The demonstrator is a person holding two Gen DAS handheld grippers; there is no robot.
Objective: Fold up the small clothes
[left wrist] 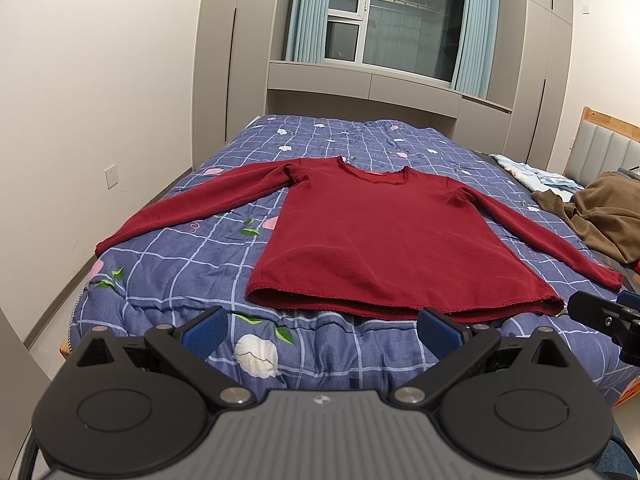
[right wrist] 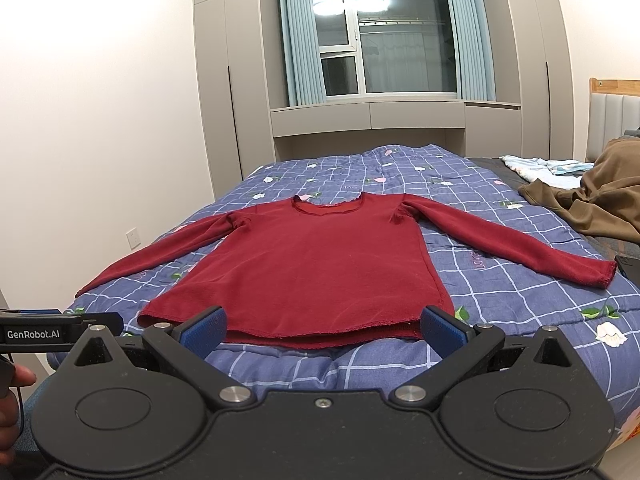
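the red long-sleeved top lies flat and face up on the bed, on a blue checked quilt with flowers. its body is smoothed out, both sleeves are spread wide to the sides, the neckline points toward the window and the hem runs along the near edge of the bed. nothing on it is folded: no sleeve is turned in and no side is doubled over, so by my reading the task stands at its very start, with the laying-out done and every fold left to make.

the left gripper hangs just short of the hem, its blue-padded fingers spread wide and holding nothing. in the left wrist view the hem sits just beyond the fingers, more toward the right one, apart from both. the right gripper is released too, fingers wide, and in its own view the hem spans the gap between them; whether the pads hover above the cloth or only in front of it i cannot quite tell from this low angle, but no cloth is pinched.

a brown garment and a pale blue bundle lie heaped at the far right of the bed, well apart from the top. they may be next in line.
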